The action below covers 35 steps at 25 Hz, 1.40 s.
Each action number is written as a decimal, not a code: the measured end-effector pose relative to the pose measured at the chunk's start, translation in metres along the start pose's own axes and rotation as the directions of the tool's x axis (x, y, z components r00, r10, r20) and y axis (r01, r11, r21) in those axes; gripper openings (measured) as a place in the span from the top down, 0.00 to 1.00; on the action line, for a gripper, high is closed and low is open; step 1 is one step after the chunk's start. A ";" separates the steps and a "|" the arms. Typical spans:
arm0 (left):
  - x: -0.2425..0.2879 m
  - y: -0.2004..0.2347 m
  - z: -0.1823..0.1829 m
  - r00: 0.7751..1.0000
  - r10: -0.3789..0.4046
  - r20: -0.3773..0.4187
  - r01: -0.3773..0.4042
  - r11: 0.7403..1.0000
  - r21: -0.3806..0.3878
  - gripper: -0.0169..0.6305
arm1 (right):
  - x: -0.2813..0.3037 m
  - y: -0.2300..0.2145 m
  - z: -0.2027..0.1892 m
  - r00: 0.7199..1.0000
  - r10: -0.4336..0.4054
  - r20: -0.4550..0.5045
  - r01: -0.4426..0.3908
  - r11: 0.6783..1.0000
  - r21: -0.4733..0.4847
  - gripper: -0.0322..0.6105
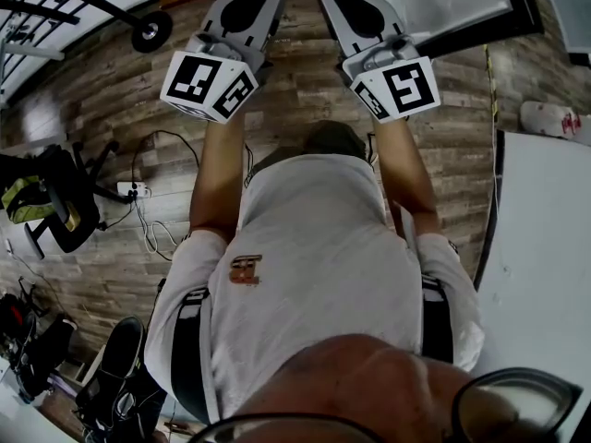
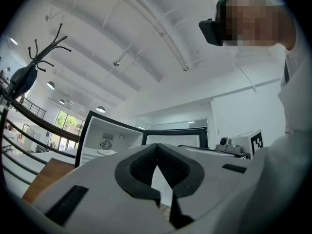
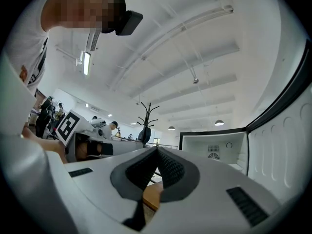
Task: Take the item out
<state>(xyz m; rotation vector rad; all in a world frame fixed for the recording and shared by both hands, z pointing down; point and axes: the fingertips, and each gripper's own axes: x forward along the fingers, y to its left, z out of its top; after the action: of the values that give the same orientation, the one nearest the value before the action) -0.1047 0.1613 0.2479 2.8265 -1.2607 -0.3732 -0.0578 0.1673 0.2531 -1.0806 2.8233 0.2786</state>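
Beside the table (image 2: 45,178) stands an open fridge (image 2: 108,136).

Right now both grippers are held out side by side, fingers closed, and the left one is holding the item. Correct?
Not quite. The left gripper holds nothing: the left gripper view shows its fingers shut against each other with nothing between them. The rest stands: the two grippers are held out side by side, and the right gripper has its fingers closed too.
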 end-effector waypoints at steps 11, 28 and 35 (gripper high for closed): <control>0.023 0.034 -0.006 1.000 0.000 0.001 0.000 1.000 0.026 0.95 | 0.034 -0.032 -0.015 1.000 -0.012 0.008 0.012 1.000 -0.003 0.90; 0.150 0.139 -0.031 0.999 0.024 -0.036 -0.021 0.998 0.065 0.95 | 0.139 -0.157 -0.052 1.000 -0.006 -0.009 0.006 0.998 -0.060 0.90; 0.205 0.178 -0.047 0.999 0.036 -0.037 -0.032 0.995 0.091 0.95 | 0.178 -0.215 -0.078 1.000 -0.008 -0.018 0.007 0.999 -0.054 0.90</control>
<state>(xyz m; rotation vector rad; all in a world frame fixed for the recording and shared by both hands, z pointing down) -0.0920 -0.1131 0.2722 2.8664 -1.3498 -0.2654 -0.0478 -0.1217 0.2716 -1.1097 2.8426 0.3475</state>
